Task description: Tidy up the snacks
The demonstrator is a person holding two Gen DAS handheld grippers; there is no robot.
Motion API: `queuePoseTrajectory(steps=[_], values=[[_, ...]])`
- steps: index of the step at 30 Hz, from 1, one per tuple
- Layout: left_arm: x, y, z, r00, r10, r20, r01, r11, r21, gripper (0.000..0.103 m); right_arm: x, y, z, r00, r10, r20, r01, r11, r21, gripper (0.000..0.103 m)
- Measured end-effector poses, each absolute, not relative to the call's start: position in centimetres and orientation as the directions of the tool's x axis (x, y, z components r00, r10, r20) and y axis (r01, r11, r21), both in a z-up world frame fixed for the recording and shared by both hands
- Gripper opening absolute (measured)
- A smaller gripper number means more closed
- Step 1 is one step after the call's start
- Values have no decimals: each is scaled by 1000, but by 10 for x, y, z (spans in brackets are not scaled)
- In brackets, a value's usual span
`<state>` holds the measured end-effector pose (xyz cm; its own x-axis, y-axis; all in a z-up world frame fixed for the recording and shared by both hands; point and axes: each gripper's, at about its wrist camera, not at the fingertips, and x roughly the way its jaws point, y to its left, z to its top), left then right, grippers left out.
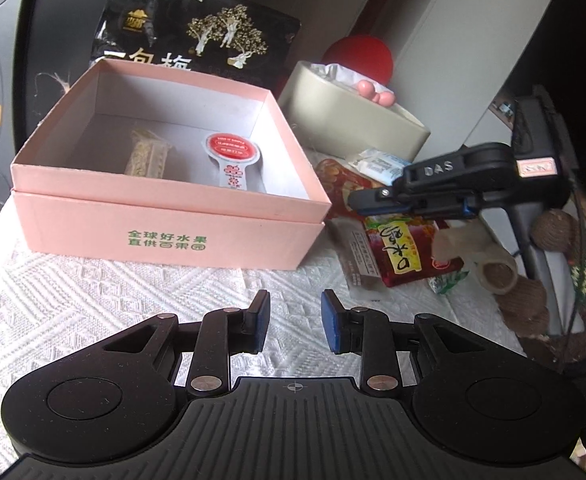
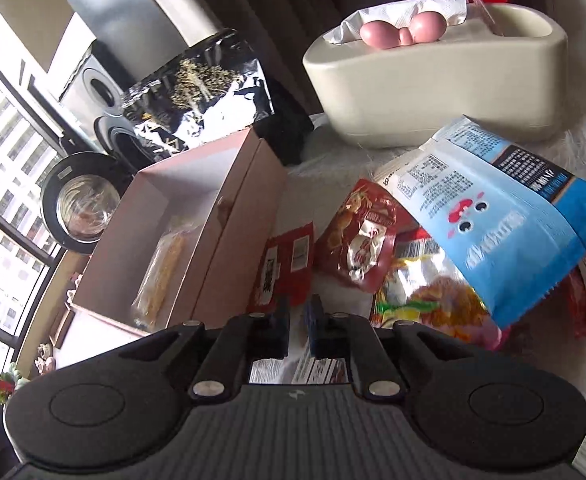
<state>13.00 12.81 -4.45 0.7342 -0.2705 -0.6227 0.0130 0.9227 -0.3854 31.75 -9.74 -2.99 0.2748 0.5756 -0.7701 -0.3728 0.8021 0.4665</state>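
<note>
An open pink box stands on the white cloth. It holds a clear-wrapped beige bar and a red-lidded sachet. To its right lies a pile of snack packets: a red one, a brown one and a blue bag. My left gripper is open and empty, just in front of the box. My right gripper hovers low over the pile beside the box's right wall. Only a narrow slit shows between its fingers. A red-and-black packet lies just beyond the tips, and nothing visibly sits in the slit.
A black foil bag leans behind the box. A beige tissue holder with a pink figurine stands behind the pile, and a red ball behind that. Rope-wrapped items sit at the table's right edge. A washing machine stands beyond the box.
</note>
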Motion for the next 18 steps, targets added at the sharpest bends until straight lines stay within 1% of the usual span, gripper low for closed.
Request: queuePoseTrajectory(steps=[3, 5, 7, 8, 9, 10, 16, 18], values=[[128, 131, -44, 732, -191, -654, -47, 944, -328, 31, 337, -78, -47, 279, 537, -796, -343, 830, 439, 9], [128, 134, -45, 731, -158, -664, -73, 949, -305, 31, 344, -74, -57, 254, 565, -785, -316, 816, 485, 10], [128, 137, -47, 728, -157, -668, -79, 948, -309, 31, 343, -74, -58, 249, 587, -770, -304, 803, 513, 15], [129, 138, -48, 726, -159, -669, -80, 946, -313, 31, 340, -74, -57, 242, 590, -770, -320, 798, 511, 14], [129, 139, -49, 725, -161, -670, -80, 946, -314, 31, 335, -76, -54, 235, 593, -770, -337, 793, 507, 10], [129, 139, -50, 724, -163, -670, -80, 945, -317, 31, 329, -80, -52, 224, 605, -764, -342, 783, 520, 3], [126, 136, -51, 724, -193, -662, -64, 937, -343, 31, 270, -131, -40, 174, 653, -737, -324, 745, 583, 2], [124, 132, -50, 724, -205, -658, -51, 936, -348, 31, 249, -146, -39, 135, 682, -719, -305, 719, 625, 1]])
